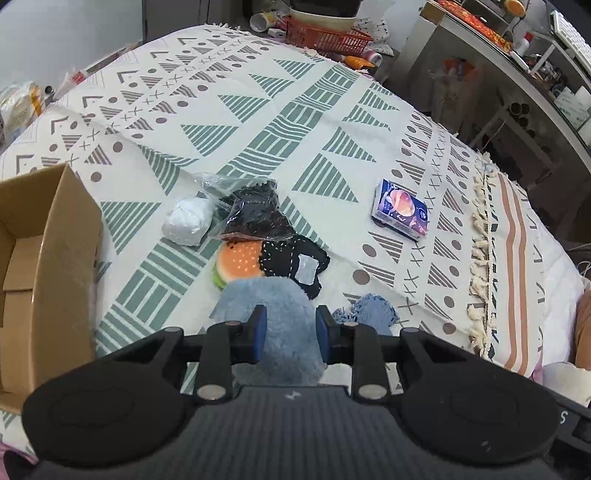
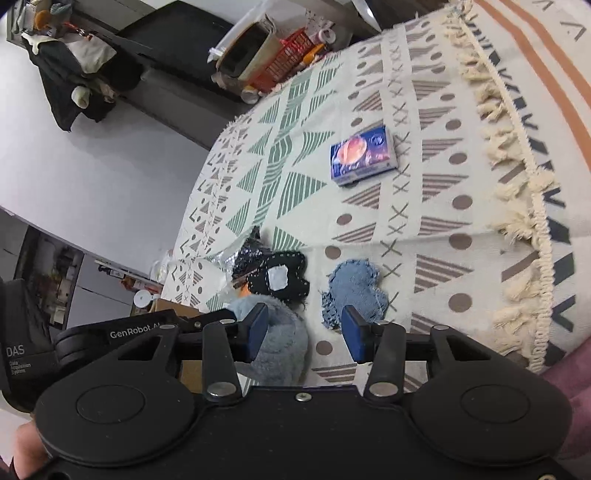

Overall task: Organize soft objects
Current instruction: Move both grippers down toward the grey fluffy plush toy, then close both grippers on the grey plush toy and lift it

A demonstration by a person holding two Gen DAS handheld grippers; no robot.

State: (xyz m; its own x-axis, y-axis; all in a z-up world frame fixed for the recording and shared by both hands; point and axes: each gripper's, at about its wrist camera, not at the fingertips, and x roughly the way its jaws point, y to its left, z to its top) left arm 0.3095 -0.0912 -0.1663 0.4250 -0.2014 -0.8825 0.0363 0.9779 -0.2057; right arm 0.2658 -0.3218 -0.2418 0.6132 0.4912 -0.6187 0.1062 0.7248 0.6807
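On the patterned blanket [image 1: 295,122] lies a small pile: a white bundle [image 1: 188,221], a clear bag of black fabric [image 1: 255,210], a burger plush [image 1: 236,264] and a black felt piece with a white patch [image 1: 295,262]. My left gripper [image 1: 291,332] is shut on a fluffy blue-grey plush [image 1: 273,306] just in front of the pile. A frayed denim patch [image 2: 354,288] lies flat to the right of it. My right gripper [image 2: 304,330] hovers open over the near edge of that patch, with the fluffy plush [image 2: 280,332] beside its left finger.
An open cardboard box [image 1: 48,258] stands at the blanket's left edge. A blue tissue pack [image 1: 400,210] lies alone on the right, and the blanket's fringe [image 1: 480,229] runs beyond it. A red basket [image 1: 325,35] and shelves with clutter stand past the far edge.
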